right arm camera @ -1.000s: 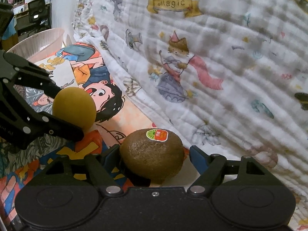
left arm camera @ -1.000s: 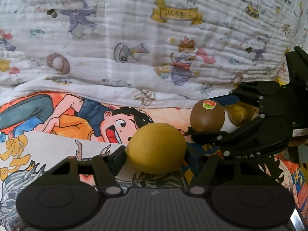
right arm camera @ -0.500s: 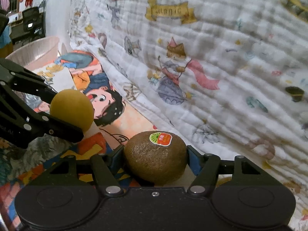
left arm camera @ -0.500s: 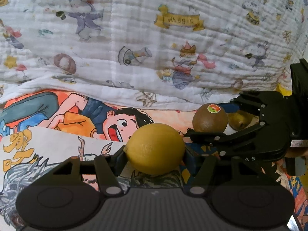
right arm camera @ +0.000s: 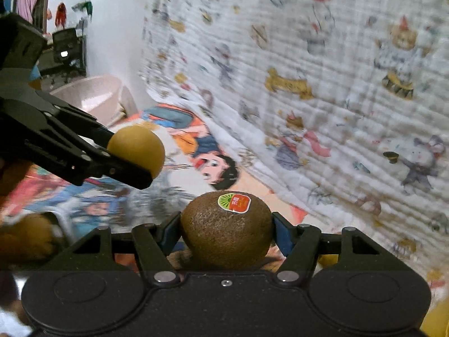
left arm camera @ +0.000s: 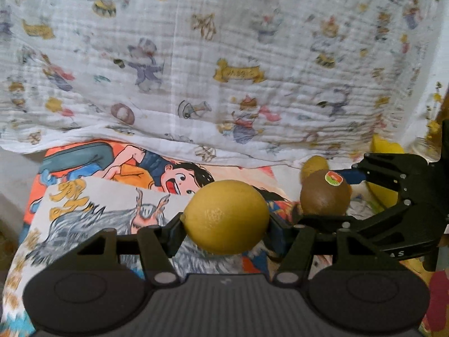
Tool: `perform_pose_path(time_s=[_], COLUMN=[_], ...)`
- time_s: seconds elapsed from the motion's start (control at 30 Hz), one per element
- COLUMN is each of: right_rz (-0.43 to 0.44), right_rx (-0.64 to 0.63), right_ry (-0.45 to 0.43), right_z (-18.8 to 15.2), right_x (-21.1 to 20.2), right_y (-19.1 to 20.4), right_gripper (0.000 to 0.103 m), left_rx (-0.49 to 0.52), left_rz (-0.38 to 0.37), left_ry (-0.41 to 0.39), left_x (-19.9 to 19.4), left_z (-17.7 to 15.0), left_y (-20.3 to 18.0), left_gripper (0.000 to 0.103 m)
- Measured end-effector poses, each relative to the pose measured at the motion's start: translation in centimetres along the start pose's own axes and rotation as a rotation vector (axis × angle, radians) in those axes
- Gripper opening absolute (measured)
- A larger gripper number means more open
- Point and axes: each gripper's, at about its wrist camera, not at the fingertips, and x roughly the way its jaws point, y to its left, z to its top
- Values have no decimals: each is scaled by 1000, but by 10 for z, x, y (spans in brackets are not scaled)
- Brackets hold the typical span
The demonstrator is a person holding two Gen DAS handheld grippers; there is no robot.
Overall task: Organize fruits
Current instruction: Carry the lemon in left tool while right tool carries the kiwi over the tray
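Note:
A yellow lemon (left arm camera: 227,216) sits between the pads of my left gripper (left arm camera: 226,224), which is shut on it and holds it above the cartoon mat (left arm camera: 112,196). A brown kiwi (right arm camera: 227,227) with a red and green sticker is clamped in my right gripper (right arm camera: 227,233). In the left wrist view the right gripper (left arm camera: 334,196) stands just right of the lemon, carrying the kiwi (left arm camera: 325,193). From the right wrist, the left gripper (right arm camera: 126,154) shows at the left with the lemon (right arm camera: 137,148).
A white printed blanket (left arm camera: 224,56) rises like a wall behind the mat. A pink basin (right arm camera: 92,95) stands at the far left. Another yellow fruit (left arm camera: 315,164) lies behind the kiwi, and a brownish fruit (right arm camera: 28,236) lies low on the left.
The right gripper's jaws closed onto the kiwi. Both grippers then rose and drew back from the blanket, each carrying its fruit off the mat.

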Motion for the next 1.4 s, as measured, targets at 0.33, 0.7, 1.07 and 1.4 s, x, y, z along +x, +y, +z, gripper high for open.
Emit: perform_pose_path(time_s=[0.33,0.7,1.07,1.4], right_rz=[73,109,71,61], right_rx=[-34,-77,-44,-12], right_ry=[-20,50,123,178], right_z=[-27,-76,-119,-146], right_x=[-71,-109,-135,-143], right_y=[64,112,110,107], right_gripper=[68,68,68,69], left_rx=[12,24,69,139], left_rz=[-35,-86,-162,-192], left_ry=[-19,26,83,168], left_x=[-73,-98,-89,-71], left_z=[-45,-90,-115,-133], left_y=[-25,-49,-81,-108], left_gripper=[65,65,65,65])
